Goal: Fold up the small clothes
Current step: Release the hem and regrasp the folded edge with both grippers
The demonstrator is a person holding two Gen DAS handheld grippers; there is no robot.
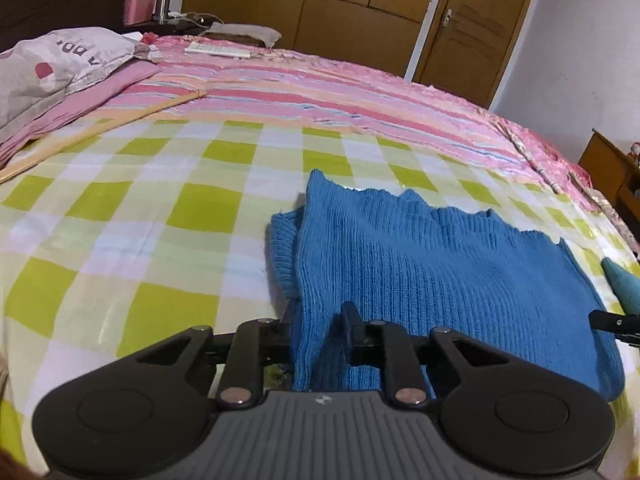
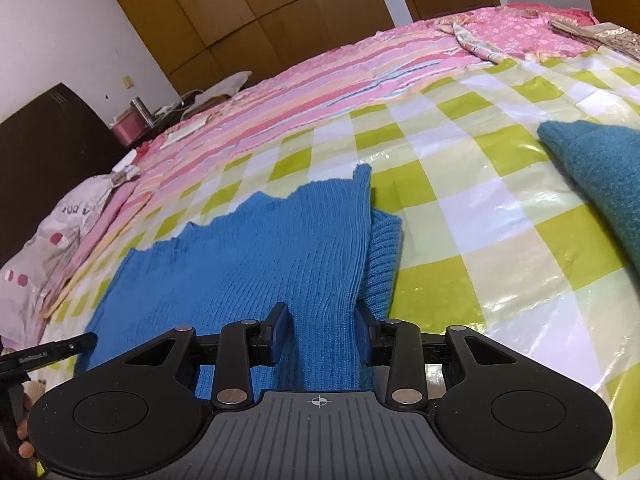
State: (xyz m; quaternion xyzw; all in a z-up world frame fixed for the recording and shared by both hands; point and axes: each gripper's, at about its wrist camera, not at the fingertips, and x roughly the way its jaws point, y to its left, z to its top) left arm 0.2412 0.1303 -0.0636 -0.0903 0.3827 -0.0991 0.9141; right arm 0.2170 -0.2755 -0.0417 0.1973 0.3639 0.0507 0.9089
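A blue ribbed knit garment (image 1: pixel 440 256) lies flat on the green-and-white checked cloth (image 1: pixel 160 208), with a folded layer and a ribbed cuff sticking out at one side. My left gripper (image 1: pixel 318 316) grips the garment's near edge, and bunched knit fills the gap between its fingers. In the right wrist view the same garment (image 2: pixel 240 264) spreads away to the left. My right gripper (image 2: pixel 322 316) holds the other near corner, a band of knit pinched between its pads. Both gripped corners are lifted slightly off the cloth.
A teal knit garment (image 2: pixel 592 184) lies on the checked cloth to the right, its tip showing in the left wrist view (image 1: pixel 622 284). Beyond are a pink striped blanket (image 1: pixel 320 92), a grey pillow (image 1: pixel 60 64), a wooden wardrobe (image 1: pixel 320 0) and a door.
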